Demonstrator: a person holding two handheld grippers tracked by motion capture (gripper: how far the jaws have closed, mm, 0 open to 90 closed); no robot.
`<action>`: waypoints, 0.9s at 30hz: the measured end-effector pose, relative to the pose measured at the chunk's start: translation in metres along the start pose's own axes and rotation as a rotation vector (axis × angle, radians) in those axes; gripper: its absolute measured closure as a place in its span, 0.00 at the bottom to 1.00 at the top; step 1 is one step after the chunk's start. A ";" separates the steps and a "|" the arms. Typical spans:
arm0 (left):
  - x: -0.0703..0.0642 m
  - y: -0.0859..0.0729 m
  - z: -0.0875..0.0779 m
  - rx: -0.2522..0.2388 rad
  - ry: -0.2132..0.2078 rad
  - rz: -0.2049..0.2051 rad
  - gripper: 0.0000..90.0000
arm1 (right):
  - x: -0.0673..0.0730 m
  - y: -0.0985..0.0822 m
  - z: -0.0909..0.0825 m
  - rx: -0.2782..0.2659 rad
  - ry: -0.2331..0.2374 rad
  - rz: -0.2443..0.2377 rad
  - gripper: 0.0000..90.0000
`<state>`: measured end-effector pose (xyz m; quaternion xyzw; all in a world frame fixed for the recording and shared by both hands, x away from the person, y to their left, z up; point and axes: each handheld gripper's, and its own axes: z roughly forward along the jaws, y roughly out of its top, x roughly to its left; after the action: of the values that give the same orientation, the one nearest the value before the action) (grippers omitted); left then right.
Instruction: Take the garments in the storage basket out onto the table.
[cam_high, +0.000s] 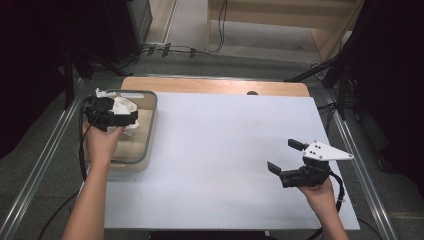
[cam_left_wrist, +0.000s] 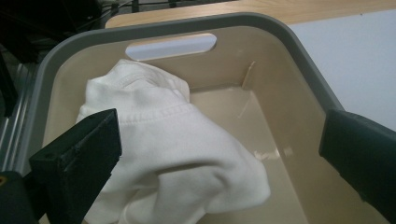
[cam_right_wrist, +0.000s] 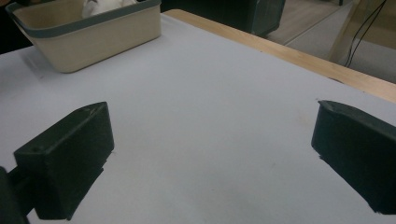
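1. White sheeting covers your table (cam_high: 225, 165), with a strip of wood showing along its far edge; dark curtains and cables stand beyond it.
2. Your left gripper (cam_left_wrist: 219, 154) has its two jaws spread wide with nothing clamped between them. They hang over the one white cloth (cam_left_wrist: 177, 154), which lies crumpled between them; whether the left jaw touches the fabric, you cannot tell.
3. That cloth sits in the single beige bin (cam_left_wrist: 299, 51) with its grey rim, bunched toward the wall that has the handle slot.
4. Your left hand (cam_high: 102, 142) reaches straight forward over the bin's near edge, forearm coming up from the bottom left of the high view.
5. Your right gripper (cam_right_wrist: 212, 154) is also wide open and holds nothing, low over bare sheeting. Your right hand (cam_high: 317, 190) holds it near the table's right side, jaws angled up and left, well apart from the bin.
6. Count: two grippers, one bin, one cloth.
7. The left gripper view shows the cloth's stitched hem and the bin's floor; the right gripper view shows the bin's (cam_right_wrist: 88, 28) outer wall from afar.
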<state>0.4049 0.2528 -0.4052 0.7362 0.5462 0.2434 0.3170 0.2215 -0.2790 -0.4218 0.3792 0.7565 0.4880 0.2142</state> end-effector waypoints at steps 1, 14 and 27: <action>0.000 0.001 0.001 0.006 0.002 -0.002 0.00 | 0.000 0.000 0.000 0.000 0.000 -0.001 0.00; 0.011 0.001 0.016 0.058 0.039 -0.050 0.00 | 0.000 0.000 0.001 0.005 0.003 -0.001 0.00; 0.012 0.009 0.028 0.108 0.080 -0.039 0.00 | 0.000 -0.001 0.004 0.014 0.004 -0.002 0.00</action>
<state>0.4339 0.2566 -0.4170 0.7309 0.5851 0.2366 0.2597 0.2237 -0.2770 -0.4238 0.3790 0.7606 0.4832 0.2105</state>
